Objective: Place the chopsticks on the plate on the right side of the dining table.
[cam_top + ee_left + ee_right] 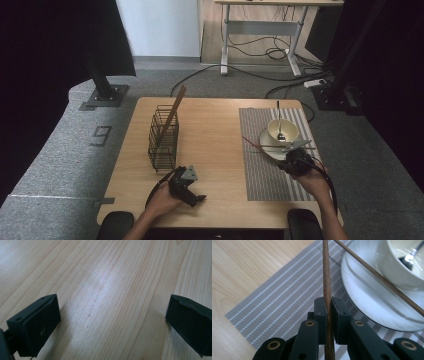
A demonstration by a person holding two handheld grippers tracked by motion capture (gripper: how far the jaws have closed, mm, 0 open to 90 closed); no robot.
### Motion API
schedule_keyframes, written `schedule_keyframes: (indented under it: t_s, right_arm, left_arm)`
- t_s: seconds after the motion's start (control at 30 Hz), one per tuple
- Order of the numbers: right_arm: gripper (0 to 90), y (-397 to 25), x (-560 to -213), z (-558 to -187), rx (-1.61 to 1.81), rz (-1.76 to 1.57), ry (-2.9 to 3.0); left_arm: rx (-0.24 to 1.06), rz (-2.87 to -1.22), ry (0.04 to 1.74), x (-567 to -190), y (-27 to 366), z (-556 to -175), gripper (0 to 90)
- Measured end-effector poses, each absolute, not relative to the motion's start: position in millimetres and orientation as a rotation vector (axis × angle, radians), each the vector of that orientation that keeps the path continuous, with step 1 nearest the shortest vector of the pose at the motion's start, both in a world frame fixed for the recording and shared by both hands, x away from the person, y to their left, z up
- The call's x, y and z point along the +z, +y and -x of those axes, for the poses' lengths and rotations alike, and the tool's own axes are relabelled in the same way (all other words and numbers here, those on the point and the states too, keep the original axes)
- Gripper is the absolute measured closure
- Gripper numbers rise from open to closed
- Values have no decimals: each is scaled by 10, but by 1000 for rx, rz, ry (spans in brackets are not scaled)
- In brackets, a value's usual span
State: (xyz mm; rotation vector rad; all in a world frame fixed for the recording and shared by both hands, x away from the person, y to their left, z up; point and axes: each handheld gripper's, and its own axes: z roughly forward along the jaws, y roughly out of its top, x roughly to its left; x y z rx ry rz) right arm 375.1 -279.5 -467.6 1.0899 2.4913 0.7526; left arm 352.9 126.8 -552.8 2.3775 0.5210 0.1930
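Chopstick of slim brown wood [327,285] sits clamped between the right gripper's [329,305] jaws, its long axis running straight away over the grey striped placemat [287,302]. Beyond, a second brown chopstick [377,271] leans across the white saucer [364,302]. The left gripper's [112,315] jaws stand wide apart above the wooden tabletop [105,277].
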Motion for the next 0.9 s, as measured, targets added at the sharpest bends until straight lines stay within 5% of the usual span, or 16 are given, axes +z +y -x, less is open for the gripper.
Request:
schedule_keyframes:
  t_s: [0.9]
  right_arm:
    - [818, -3183, -4894, -4141, 648, -1268, 2423]
  left_arm:
    - [193, -2376, 521, -5529, 1267, -3528, 0]
